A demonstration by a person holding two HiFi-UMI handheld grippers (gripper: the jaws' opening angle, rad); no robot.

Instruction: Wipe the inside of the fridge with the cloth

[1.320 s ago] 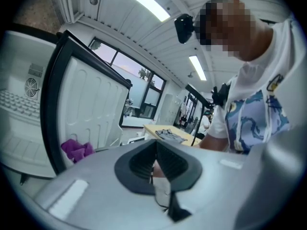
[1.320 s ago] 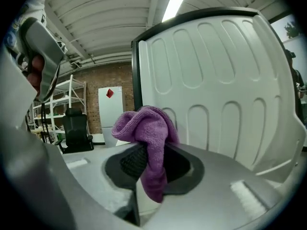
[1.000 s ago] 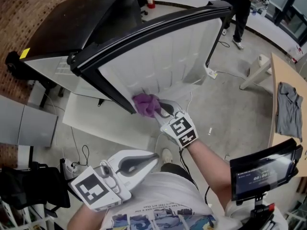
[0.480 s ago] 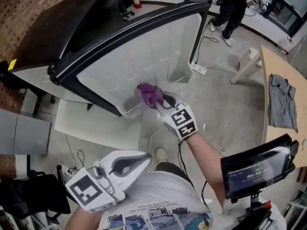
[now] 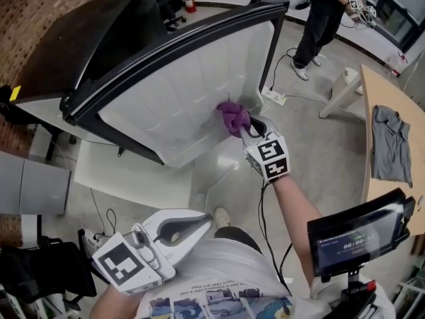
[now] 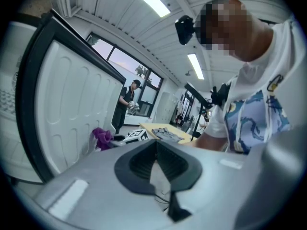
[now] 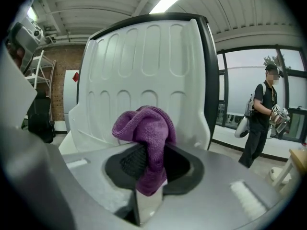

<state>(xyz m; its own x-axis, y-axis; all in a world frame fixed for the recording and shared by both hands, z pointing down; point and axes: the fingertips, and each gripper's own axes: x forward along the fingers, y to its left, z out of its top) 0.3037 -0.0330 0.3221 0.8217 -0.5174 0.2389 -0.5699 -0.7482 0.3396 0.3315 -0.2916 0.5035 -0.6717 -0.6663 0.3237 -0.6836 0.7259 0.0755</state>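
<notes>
A purple cloth (image 5: pixel 233 117) is pressed against the white ribbed inner face of the open fridge door (image 5: pixel 179 105). My right gripper (image 5: pixel 249 126) is shut on the cloth, which bunches out past the jaws in the right gripper view (image 7: pixel 146 143). The door's white liner (image 7: pixel 144 75) fills that view, edged by a black frame (image 7: pixel 211 75). My left gripper (image 5: pixel 192 226) hangs low by my body, away from the fridge, jaws together with nothing in them. The left gripper view shows the door liner (image 6: pixel 72 109) and the cloth (image 6: pixel 101 138) from the side.
The black fridge body (image 5: pixel 93 38) lies to the left. A wooden table (image 5: pixel 392 131) with a grey garment (image 5: pixel 387 141) stands at the right. A tablet on a stand (image 5: pixel 358 234) is near my right elbow. A person (image 5: pixel 322 18) stands at the back; cables cross the floor.
My right gripper has carried the purple cloth up and to the right along the door liner. The left gripper has stayed low by my body.
</notes>
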